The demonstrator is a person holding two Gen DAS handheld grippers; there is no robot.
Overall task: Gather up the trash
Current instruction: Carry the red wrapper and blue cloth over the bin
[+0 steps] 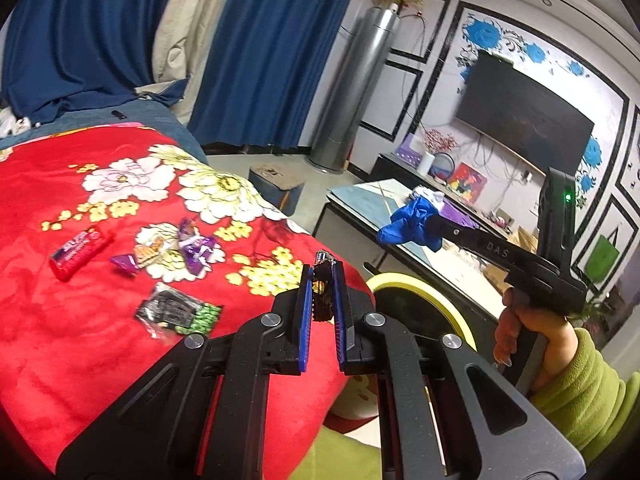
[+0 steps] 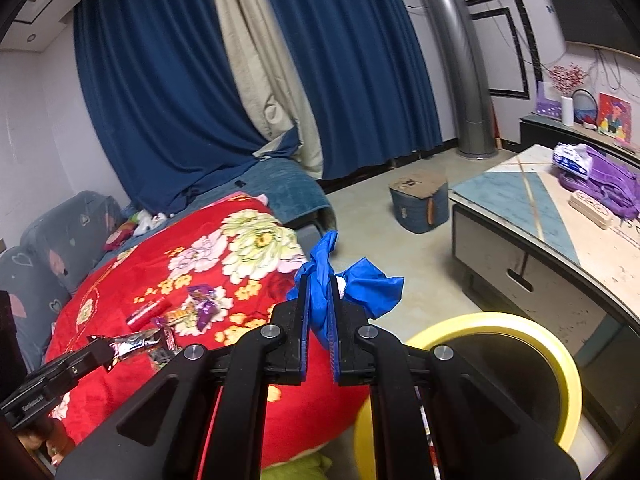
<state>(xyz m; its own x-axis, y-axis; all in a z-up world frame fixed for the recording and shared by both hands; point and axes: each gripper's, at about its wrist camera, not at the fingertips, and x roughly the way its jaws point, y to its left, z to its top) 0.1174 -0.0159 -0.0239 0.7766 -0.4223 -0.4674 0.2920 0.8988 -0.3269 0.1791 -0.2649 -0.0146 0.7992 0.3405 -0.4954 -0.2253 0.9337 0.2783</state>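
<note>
**Inspector A:** State of both tools at the time of inspection?

**Inspector B:** The left gripper point(image 1: 323, 280) had its jaws narrow, clamped on a dark foil wrapper point(image 1: 322, 268) at its middle. The right gripper point(image 2: 319, 300) had its jaws pinched on a crumpled blue plastic bag point(image 2: 372, 286). Both were held past the near edge of the bed point(image 1: 60, 360), by the yellow-rimmed bin point(image 2: 556, 356) on the floor.

**Inspector A:** What trash remained?

**Inspector B:** On the red flowered blanket, toward its near edge: a red packet point(image 1: 80, 253), several purple foil wrappers point(image 1: 196, 246) and a black-and-green sachet point(image 1: 176, 310), well apart from one another.

**Inspector A:** Handling?

**Inspector B:** In my judgement all were very light, thin and crinkly. The foil looked slick, so a grip across the middle or on a twisted end seemed safest. The soft blanket would likely give under the tips. The bag was limp and hung loose, so it might snag on the bin's rim.
</note>
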